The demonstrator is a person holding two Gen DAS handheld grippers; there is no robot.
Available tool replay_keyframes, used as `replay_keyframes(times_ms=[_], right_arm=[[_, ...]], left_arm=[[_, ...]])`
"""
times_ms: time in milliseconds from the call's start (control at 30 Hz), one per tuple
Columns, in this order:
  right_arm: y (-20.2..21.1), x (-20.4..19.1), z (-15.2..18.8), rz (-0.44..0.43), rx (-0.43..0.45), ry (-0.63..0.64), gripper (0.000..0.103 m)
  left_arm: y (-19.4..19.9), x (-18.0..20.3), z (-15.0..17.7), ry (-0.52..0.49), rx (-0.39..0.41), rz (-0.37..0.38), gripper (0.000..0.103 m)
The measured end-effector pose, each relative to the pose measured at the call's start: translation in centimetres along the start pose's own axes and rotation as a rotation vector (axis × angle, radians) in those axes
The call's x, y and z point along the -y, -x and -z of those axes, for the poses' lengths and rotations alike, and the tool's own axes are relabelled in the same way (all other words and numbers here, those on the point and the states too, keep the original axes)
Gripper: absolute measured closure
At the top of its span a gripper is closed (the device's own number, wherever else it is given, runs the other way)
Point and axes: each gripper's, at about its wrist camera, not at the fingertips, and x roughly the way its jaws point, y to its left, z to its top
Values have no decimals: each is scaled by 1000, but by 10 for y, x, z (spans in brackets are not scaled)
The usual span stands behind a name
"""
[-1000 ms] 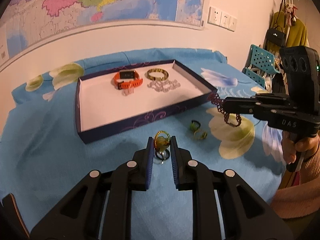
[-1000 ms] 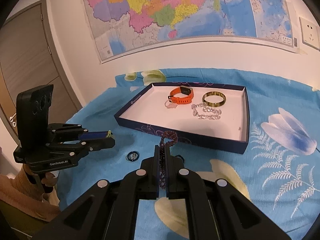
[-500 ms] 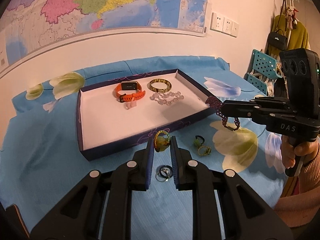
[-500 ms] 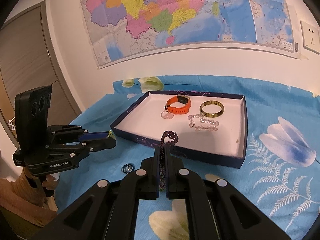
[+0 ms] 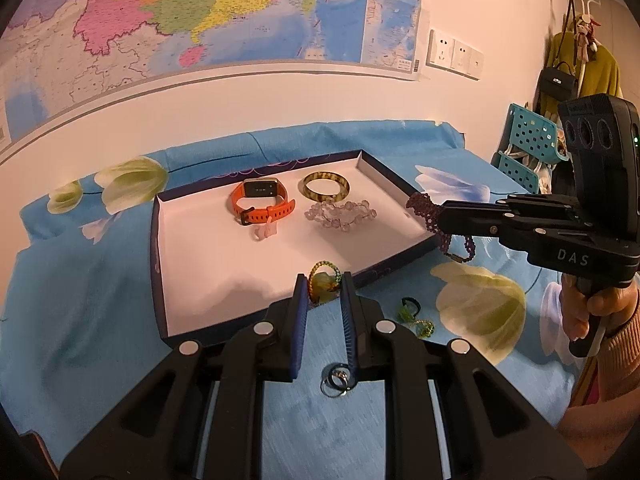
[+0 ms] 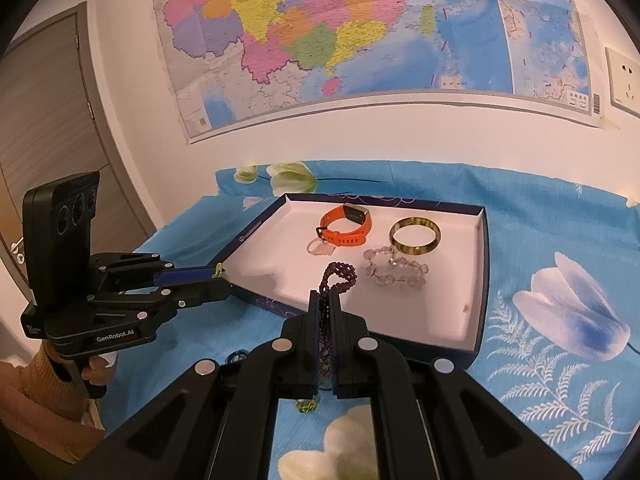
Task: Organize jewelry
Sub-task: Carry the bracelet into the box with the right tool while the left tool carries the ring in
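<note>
My left gripper [image 5: 323, 282] is shut on a small green-and-yellow beaded ring [image 5: 323, 280] and hangs over the near rim of the dark blue tray [image 5: 155, 264]. My right gripper [image 6: 324, 300] is shut on a purple bead bracelet [image 6: 339, 276], whose loop sticks out ahead of the fingertips at the tray's front rim [image 6: 482, 276]. Each gripper shows in the other's view: the right gripper [image 5: 442, 216] with the purple bracelet [image 5: 422, 206], and the left gripper [image 6: 219, 274]. Inside the tray lie an orange watch [image 5: 262, 202], an amber bangle [image 5: 325, 186] and a clear crystal bracelet [image 5: 340, 214].
On the blue flowered cloth near the tray lie a silver ring [image 5: 338, 378], a black ring [image 5: 410, 304] and green rings [image 5: 418, 322]. A small clear ring [image 5: 264, 233] sits in the tray. A wall with a map stands behind; a person's hand [image 5: 600, 312] holds the right gripper.
Both grippers have moved forward toward the tray with their jewelry still held. The silver ring on the cloth now lies back under the left fingers.
</note>
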Motion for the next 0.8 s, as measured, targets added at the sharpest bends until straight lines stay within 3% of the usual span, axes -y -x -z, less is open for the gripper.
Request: replay_keyframes(times_ms=[800], right_arm=[[-26,16,-21,26,-16,-11,100]], left_arm=[[-24,-17,-19,24,-11,-7,86]])
